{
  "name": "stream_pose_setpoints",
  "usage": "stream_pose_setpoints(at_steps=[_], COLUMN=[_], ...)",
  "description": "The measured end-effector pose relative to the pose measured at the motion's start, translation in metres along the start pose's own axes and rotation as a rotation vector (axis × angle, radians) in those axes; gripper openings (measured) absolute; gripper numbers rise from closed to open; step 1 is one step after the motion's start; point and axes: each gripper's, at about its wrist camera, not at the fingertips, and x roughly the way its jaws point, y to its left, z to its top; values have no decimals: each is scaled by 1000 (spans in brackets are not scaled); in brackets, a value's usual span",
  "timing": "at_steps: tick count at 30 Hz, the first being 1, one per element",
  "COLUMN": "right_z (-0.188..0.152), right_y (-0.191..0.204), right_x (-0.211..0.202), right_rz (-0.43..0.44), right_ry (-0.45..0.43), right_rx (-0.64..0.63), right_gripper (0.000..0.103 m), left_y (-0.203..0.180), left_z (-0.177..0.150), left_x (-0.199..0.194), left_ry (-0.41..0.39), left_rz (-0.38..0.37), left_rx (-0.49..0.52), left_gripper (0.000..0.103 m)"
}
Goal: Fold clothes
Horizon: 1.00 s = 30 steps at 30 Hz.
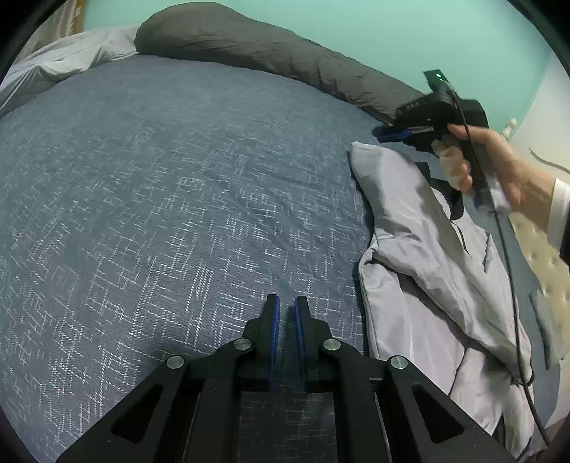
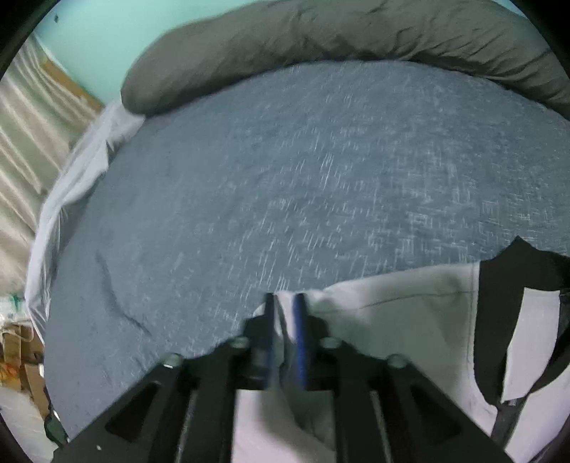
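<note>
The right gripper [image 2: 285,302] is clamped on the pale jacket's [image 1: 420,249] edge at the bed's [image 1: 178,178] right side. The left gripper [image 1: 286,306], narrowly apart and holding nothing, hovers over the wide bare bedspread.

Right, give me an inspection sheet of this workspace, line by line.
Surface: bed with a blue-grey patterned cover, mostly bare, a few creases.
Job's things: one light grey jacket with dark trim, rumpled at the bed's right edge.
Clutter: long dark grey pillow along the far side; pale sheet bunched at the far left corner.
Grippers: left gripper over bare cover, fingers slightly apart, holding nothing; right gripper closed on a fold of the jacket, view blurred.
Cables: black cable hangs from the right gripper across the jacket.
Surroundings: teal wall; curtain and boxes at left.
</note>
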Motion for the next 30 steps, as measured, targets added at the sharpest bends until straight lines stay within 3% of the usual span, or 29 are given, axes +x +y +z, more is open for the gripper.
stream_pose_setpoints(at_steps=[1, 7, 9, 10, 13, 17, 19, 22, 28, 30], right_z=[2, -3, -11, -12, -13, -13, -16, -18, -9, -12], right_y=[5, 26, 28, 27, 24, 17, 14, 11, 0, 2], right_x=[2, 27, 35, 33, 26, 15, 19, 25, -16, -29], right_rz=[-6, -66, -113, -110, -100, -73, -55, -113, -110, -57], right_ry=[24, 139, 170, 146, 75, -31, -8, 15, -162, -185], right_rx=[-18, -82, -109, -110, -114, -102, -100, -95, -32, -39], right_gripper=[29, 29, 23, 11, 4, 3, 3, 4, 4, 4], left_y=[0, 2, 2, 2, 2, 2, 2, 2, 4, 4], left_z=[0, -1, -1, -1, -1, -2, -2, -3, -3, -3], left_x=[0, 1, 1, 1, 1, 1, 1, 2, 3, 2], left_ry=[1, 4, 5, 5, 4, 4, 4, 7, 10, 8], left_rz=[0, 1, 0, 0, 0, 1, 2, 4, 4, 3], left_rx=[0, -1, -4, -5, -2, -2, -1, 0, 0, -2], left_gripper=[9, 9, 9, 9, 9, 9, 9, 9, 9, 9])
